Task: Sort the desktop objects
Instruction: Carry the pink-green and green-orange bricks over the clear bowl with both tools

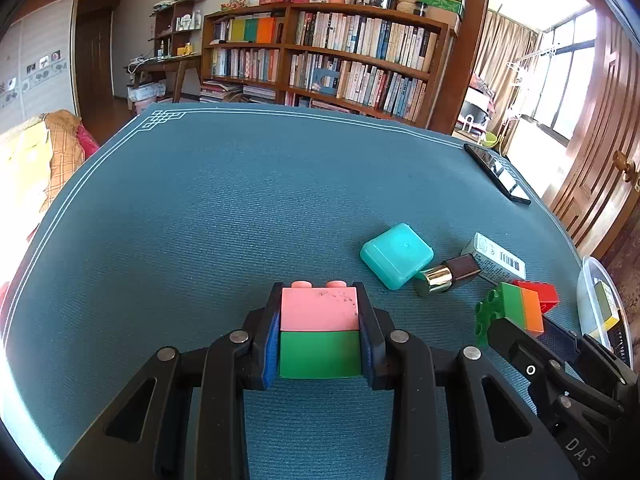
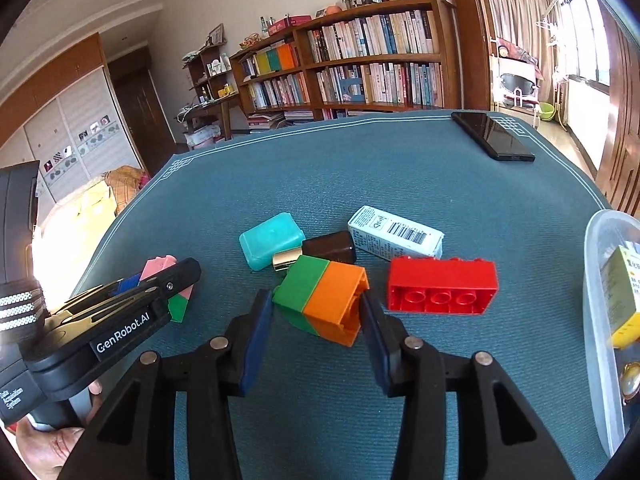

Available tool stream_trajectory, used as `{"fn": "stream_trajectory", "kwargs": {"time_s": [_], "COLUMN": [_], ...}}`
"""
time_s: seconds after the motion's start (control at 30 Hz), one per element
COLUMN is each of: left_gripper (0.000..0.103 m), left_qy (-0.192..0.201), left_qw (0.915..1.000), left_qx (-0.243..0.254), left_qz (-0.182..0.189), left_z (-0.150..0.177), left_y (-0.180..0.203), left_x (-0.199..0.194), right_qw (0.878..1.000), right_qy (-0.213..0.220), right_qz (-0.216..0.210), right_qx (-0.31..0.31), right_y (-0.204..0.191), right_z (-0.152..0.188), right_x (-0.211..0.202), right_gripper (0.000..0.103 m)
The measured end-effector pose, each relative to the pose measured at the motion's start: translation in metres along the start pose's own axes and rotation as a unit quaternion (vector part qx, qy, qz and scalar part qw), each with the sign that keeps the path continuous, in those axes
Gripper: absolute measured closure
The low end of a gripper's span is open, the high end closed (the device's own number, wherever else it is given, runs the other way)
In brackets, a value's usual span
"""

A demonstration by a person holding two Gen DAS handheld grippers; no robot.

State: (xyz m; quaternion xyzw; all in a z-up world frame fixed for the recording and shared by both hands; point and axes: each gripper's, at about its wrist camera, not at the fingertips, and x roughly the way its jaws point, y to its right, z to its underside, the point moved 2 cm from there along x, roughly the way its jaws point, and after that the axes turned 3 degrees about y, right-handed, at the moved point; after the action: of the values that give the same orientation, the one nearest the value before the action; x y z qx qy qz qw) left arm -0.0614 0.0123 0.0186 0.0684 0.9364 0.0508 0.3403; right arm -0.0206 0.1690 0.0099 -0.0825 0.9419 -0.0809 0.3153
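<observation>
While left tool (image 1: 320,332) grips pink-green block (image 1: 320,332)

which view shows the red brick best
Right wrist view: the red brick lies on its side in full sight, hollow underside toward the camera. The left wrist view shows only a red corner behind the green-and-orange block.

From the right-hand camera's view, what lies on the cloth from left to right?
Pink-and-green toy brick stack in the left gripper → teal plastic case → green-and-orange brick stack → red plastic brick → clear plastic tub.
</observation>
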Motion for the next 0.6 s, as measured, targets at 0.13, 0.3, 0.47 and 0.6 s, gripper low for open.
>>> {"fn": "stream_trajectory", "kwargs": {"time_s": [0.13,0.3,0.47,0.6], "left_gripper": [0.069,0.069,0.069,0.069], "left_qy": [0.0,0.0,0.004,0.005], "left_qw": [0.9999,0.9996,0.9987,0.9973], "left_qx": [0.005,0.017,0.038,0.055], "left_qz": [0.01,0.022,0.033,0.047], "left_z": [0.0,0.0,0.002,0.004], "left_y": [0.007,0.018,0.034,0.05], "left_x": [-0.002,-0.005,-0.011,-0.017], "right_qw": [1.0,0.998,0.997,0.996], "right_qy": [0.016,0.04,0.061,0.07], "right_qz": [0.004,0.009,0.018,0.034], "right_qx": [0.023,0.037,0.049,0.053], "right_y": [0.016,0.027,0.037,0.051], "right_z": [0.002,0.001,0.0,0.0], "right_x": [-0.021,-0.041,-0.059,-0.075], "right_gripper": [0.055,0.055,0.055,0.055]}}
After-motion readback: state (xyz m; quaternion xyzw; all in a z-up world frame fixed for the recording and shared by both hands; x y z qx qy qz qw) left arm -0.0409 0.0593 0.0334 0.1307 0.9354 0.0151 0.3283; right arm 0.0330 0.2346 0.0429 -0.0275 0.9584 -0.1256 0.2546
